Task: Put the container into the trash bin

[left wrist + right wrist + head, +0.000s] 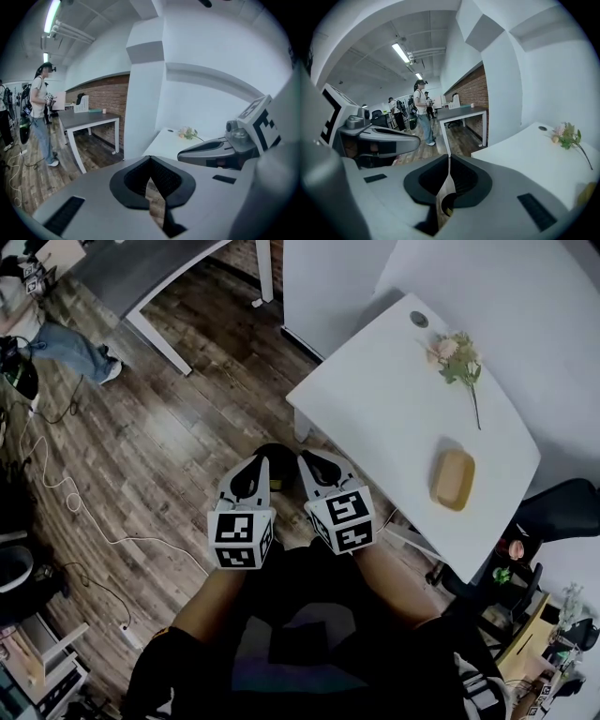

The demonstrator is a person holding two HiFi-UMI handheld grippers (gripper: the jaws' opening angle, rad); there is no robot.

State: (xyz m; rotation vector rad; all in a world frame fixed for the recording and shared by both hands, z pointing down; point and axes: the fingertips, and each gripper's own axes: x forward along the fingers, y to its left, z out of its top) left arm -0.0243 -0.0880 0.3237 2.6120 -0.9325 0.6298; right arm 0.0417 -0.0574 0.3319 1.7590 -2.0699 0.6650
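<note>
The container (452, 478) is yellow-orange and the table (375, 418) under it is white. The flower (457, 359) is pale pink with green leaves. The floor (169, 427) has dark brown wooden planks. The left gripper (260, 461) and the right gripper (309, 459) are grey, with black pads (133, 180) and black-and-white square markers. The brick wall (101, 96) is red-brown.

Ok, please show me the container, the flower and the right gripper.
container (452, 478): head view, middle of its top.
flower (446, 349): head view, the pink bloom.
right gripper (307, 461): head view, the tips of its closed jaws.
</note>
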